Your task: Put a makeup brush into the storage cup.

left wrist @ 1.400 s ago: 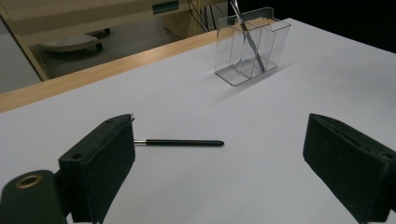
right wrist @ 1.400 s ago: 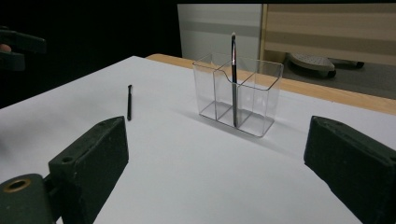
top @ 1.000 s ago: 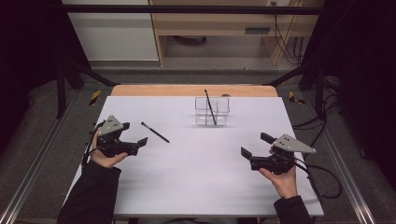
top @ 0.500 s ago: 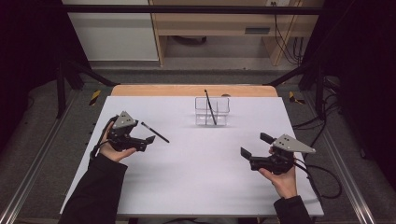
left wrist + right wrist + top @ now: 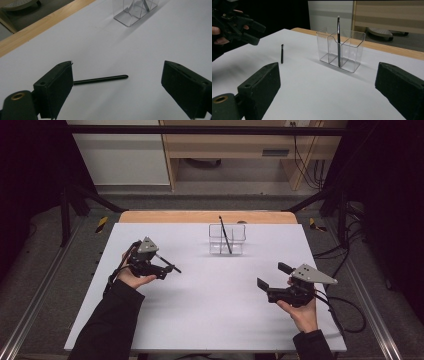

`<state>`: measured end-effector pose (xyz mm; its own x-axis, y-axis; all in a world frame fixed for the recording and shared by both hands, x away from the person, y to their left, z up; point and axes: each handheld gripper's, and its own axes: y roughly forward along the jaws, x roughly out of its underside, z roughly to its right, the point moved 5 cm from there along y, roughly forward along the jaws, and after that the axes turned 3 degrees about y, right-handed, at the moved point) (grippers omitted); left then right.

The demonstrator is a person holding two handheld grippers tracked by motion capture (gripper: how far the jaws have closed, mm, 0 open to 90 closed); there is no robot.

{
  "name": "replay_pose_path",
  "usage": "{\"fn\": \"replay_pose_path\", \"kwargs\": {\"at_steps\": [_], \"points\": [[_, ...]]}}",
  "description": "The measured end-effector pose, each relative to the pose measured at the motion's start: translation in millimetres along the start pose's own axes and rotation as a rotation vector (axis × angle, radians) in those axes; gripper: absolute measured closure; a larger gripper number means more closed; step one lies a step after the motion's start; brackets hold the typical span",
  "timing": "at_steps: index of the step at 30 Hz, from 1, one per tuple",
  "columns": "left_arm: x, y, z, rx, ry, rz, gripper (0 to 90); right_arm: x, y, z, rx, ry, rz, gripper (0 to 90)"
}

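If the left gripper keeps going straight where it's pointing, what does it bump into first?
Probably the black pen lying flat on the table, just ahead between the left gripper's open jaws.

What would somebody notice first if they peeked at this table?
Probably the clear plastic holder near the far middle of the white table, with one black pen standing up inside it. Next, the second black pen lying flat on the table's left part, with the open left gripper right over it. The right gripper is open too, held above the table's right side.
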<state>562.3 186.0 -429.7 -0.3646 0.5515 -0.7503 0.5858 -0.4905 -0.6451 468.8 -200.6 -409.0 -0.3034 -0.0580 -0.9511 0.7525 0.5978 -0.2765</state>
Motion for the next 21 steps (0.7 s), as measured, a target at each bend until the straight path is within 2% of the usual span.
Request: {"fn": "replay_pose_path", "kwargs": {"at_steps": [8,14,21], "points": [[5.5,16.6,-1.6,0.002,0.009,-0.055,10.6,0.8,1.1,-0.7,-0.001,-0.004,-0.004,6.5],[7.2,25.6,-5.4,0.000,-0.005,-0.069,11.5,1.0,1.3,-0.7,-0.002,-0.004,-0.005,6.5],[-0.9,33.6,-7.2,-0.005,0.025,-0.095,11.7,1.1,1.6,-1.1,-0.004,-0.005,-0.005,6.5]]}}
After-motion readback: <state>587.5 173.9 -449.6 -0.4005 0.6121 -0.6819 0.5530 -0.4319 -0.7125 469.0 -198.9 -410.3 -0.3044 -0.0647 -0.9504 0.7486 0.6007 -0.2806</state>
